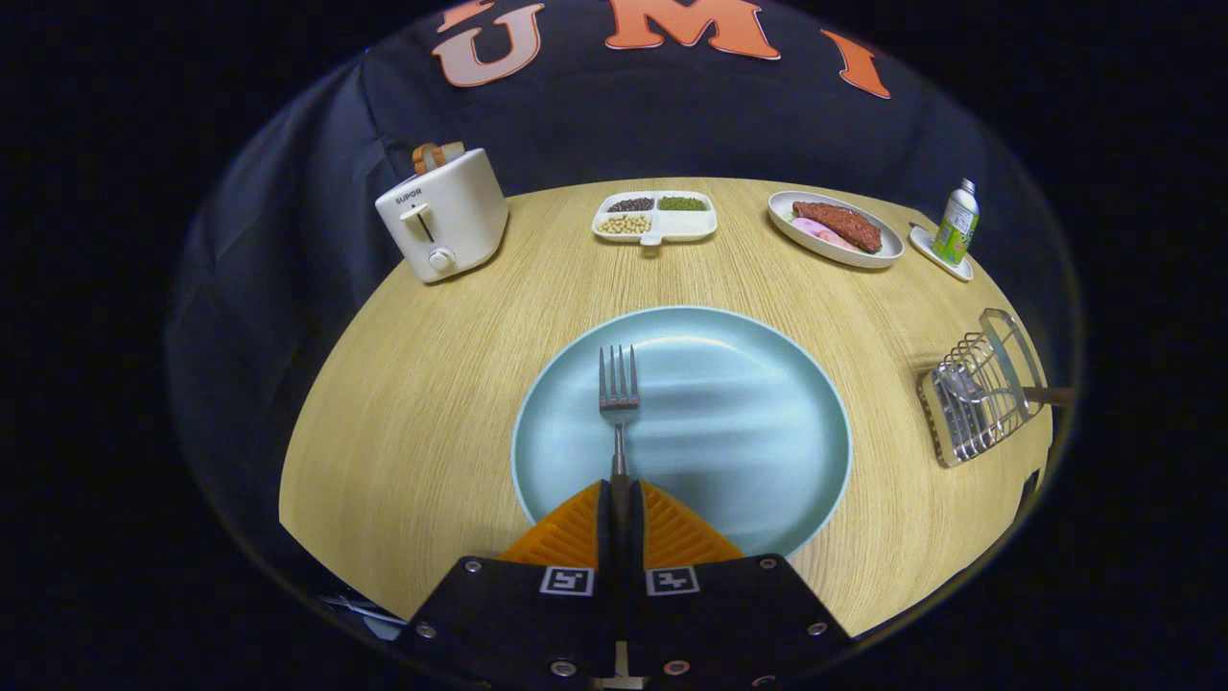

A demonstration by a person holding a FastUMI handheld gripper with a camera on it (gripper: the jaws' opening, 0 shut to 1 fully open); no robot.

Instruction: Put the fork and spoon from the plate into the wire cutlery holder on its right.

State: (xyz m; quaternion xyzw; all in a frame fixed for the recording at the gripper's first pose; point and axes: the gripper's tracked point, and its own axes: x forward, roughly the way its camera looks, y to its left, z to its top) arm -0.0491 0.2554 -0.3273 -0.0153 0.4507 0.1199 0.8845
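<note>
The tool (620, 499) is clenched on the handle of the fork (619, 403), both fingers pressed flat against the thin stem so that the tines point straight ahead, beyond the fingertips. Gripping the handle end rather than the head leaves the tines free and keeps the long axis in line with the tool, which should make it easier to swing the fork over and lower it into a narrow opening. The fork sits over the pale blue plate (767, 461); whether it is touching the plate or just lifted off cannot be told. The wire cutlery holder (979, 398) stands well to the right on the bench (413, 384), near its edge, and seems to hold a spoon (959, 384) already, so the fork appears to be the last piece.
</note>
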